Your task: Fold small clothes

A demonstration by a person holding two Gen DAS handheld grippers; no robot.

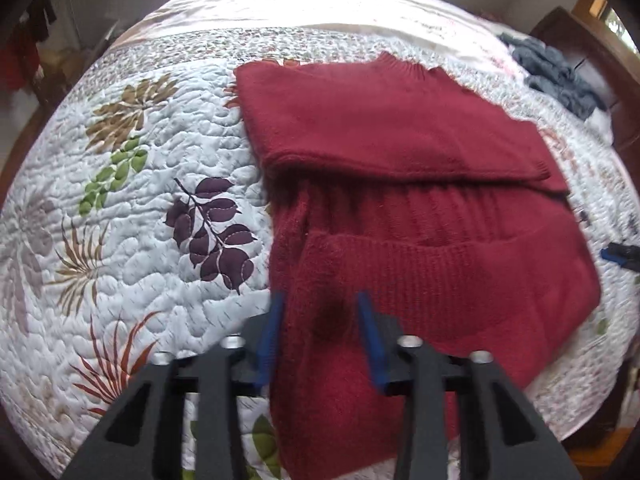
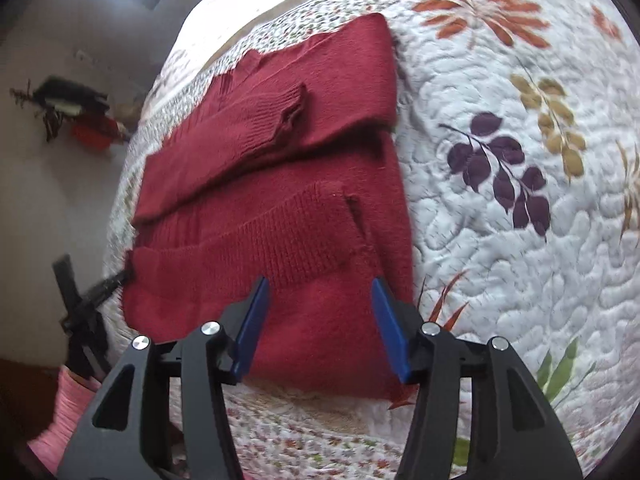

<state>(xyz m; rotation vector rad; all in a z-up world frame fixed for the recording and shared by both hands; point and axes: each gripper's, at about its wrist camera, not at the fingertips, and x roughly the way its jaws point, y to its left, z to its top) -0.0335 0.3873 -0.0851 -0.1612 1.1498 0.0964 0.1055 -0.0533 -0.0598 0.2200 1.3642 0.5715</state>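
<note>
Sweater [image 1: 400, 208] flat on the quilt [image 1: 132, 200], sleeves folded across the body, directly ahead of both tongs. Left tongs [image 1: 320, 304] parted, straddling the near hem, nothing gripped. Right tongs [image 2: 320, 292] wide apart over the hem's other corner, empty. Risk: a pinch may catch only the top knit layer, so the lift drags the sleeves askew; uneven lifts would skew the fold.

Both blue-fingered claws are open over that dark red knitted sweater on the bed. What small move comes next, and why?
Probably lower and close both on the near hem. The left gripper and right gripper hang open over the dark red knitted sweater, sleeves already folded across it, on the floral quilt; its lower half still lies flat.
</note>
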